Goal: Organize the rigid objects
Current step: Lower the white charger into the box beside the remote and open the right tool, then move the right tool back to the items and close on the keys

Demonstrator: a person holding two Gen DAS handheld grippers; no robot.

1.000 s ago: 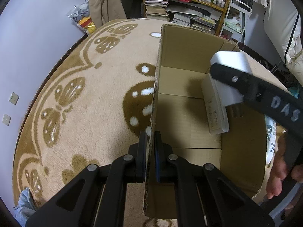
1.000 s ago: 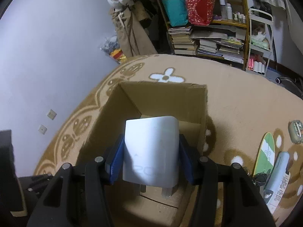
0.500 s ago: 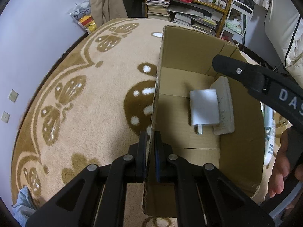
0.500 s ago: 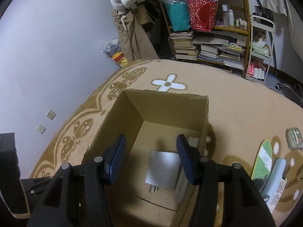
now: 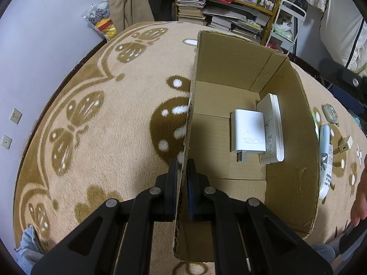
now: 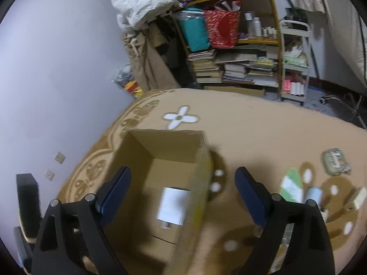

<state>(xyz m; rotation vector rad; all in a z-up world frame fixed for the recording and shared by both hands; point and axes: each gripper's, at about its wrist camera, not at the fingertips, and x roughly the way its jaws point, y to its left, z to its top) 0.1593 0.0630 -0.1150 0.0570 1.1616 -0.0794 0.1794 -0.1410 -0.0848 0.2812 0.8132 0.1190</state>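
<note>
**A:** quick status on the tidy-up? how much is in the cardboard box (image 5: 229,52) rn?

**B:** two things afaict. White charger (image 5: 248,135) lies flat on the box floor, prongs pointing at 6 o'clock in the left wrist view, and a flat white device (image 5: 273,128) is touching it at its 3 o'clock, leaning up against the box wall. So those are done imo.

**A:** and the grippers?

**B:** left gripper (image 5: 181,183) is clamped narrow on the box's near wall, one pad each side of the cardboard, prob just steadying it. Right gripper (image 6: 182,197) has just been opening, jaws are wide now w/ nothing between them. It sits above the box's right edge, charger visible below it.

**A:** what's left then?

**B:** a fair bit on the rug (image 5: 103,137) outside the box, at its 3 o'clock: a pale blue tube (image 5: 325,146), a small beige block (image 5: 345,144), a greyish pouch-looking thing (image 6: 335,163) and a green-white flat pack (image 6: 292,186). Can't tell what they are exactly, right view's blurry. My guess: under half done, next grab is one of those.
</note>
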